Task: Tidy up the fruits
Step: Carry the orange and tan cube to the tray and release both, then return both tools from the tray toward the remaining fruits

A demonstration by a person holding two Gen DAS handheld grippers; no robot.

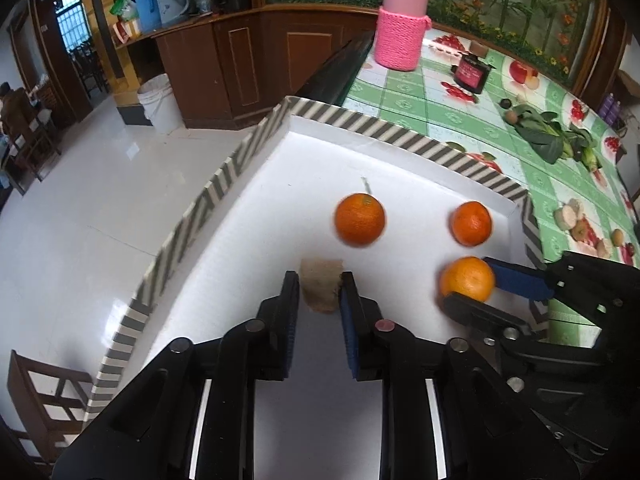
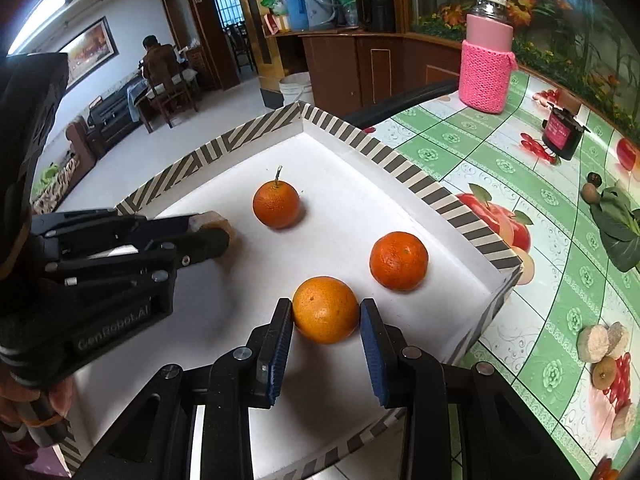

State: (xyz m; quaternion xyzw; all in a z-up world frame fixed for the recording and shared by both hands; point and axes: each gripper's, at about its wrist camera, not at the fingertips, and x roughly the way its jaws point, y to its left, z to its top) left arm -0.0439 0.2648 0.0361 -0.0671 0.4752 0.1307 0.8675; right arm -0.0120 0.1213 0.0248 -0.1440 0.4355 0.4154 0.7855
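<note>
Big white tray (image 1: pixel 248 216) with striped rim, set on the corner of a green fruit-print tablecloth (image 1: pixel 424 100).

Inside the tray: three oranges and a tan piece of fruit. Stemmed orange (image 2: pixel 276 204) near the middle, darker orange (image 2: pixel 399 261) by the right wall, paler orange (image 2: pixel 325 309) nearest.

Right gripper (image 2: pixel 326 316) low over the tray, jaws partly open around the paler orange; left pad touching the peel, right pad just beside it. Whether truly pinched, cannot tell.

Left gripper (image 1: pixel 320 280) narrowly open around the tan piece (image 1: pixel 322 290), pads at its sides; grip or mere contact unclear.

Oranges probably firm, round, fairly light, waxy and prone to rolling: best taken across the widest middle, squeezed gently. Tan piece likely softer, bruising easily.
</note>
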